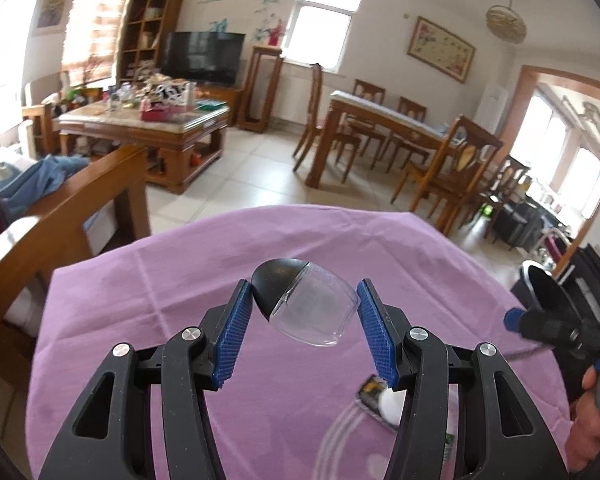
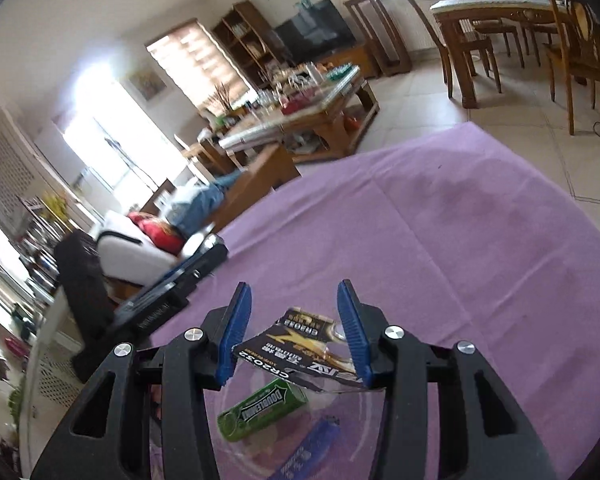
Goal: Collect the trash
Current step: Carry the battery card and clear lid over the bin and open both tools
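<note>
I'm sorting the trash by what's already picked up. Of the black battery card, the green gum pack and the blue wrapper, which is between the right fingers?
The black battery card, printed CR2032, gripped by the right gripper. The green gum pack and blue wrapper lie below it.

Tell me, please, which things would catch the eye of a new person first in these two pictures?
First, the bright purple tablecloth that fills the lower half of both views. In the left wrist view, the left claw grips a clear cup with a black dome lid above it. In the right wrist view, the right claw holds a black and gold battery card, and below it lie a green gum pack and a blue lighter.
</note>
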{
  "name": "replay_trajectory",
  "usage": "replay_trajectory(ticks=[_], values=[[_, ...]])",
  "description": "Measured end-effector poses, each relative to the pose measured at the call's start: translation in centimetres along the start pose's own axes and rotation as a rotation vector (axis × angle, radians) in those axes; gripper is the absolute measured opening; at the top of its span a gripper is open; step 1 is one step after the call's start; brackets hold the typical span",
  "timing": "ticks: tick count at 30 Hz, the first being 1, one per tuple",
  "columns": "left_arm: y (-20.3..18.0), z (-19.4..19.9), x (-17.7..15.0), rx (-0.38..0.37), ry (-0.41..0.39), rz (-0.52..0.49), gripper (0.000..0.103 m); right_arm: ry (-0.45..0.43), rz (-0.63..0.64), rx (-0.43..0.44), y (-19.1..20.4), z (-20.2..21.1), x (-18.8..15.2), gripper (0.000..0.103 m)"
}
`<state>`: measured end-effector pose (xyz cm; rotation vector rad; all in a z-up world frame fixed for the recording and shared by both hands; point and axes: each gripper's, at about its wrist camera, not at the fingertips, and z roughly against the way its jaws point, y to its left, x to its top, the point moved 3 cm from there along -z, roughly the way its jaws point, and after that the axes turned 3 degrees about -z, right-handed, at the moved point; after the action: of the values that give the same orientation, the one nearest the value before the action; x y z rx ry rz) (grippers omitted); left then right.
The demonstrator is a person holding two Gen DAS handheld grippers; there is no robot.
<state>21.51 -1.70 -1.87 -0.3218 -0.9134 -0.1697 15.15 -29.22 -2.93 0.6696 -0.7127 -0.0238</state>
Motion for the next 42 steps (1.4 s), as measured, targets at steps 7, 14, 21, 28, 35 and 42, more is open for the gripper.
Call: replay_trajectory(ticks=[7, 14, 21, 28, 35, 42], values=[[-3.1, 1.2, 0.3, -0.14, -0.049, -0.04, 0.054, -0.088, -0.016, 0.039, -1.1, 4.0, 0.8, 0.044], [-9.9, 3.2, 0.9, -0.259, -0.08, -0.133, 0.054, -0.224, -0.05, 0.043, -3.6, 8.9, 2.2, 0.044], [-18.4, 3.3, 1.4, -0.337, -0.097, -0.234, 0.054, -0.41, -0.082, -0.033, -7.4, 15.1, 2.4, 0.044], [-28.3, 0.8, 0.2, -0.44, -0.059, -0.313, 0.054, -0.555, -0.176, -0.127, -14.0, 20.4, 1.8, 0.044], [-36.9, -3.4, -1.7, -0.522, -0.002, -0.376, 0.054, -0.624, -0.288, -0.179, -20.7, 23.3, 1.3, 0.044], [-43.4, -8.8, -3.3, -0.558, 0.059, -0.407, 0.054, -0.63, -0.346, -0.215, -25.0, 24.3, 0.6, 0.044]])
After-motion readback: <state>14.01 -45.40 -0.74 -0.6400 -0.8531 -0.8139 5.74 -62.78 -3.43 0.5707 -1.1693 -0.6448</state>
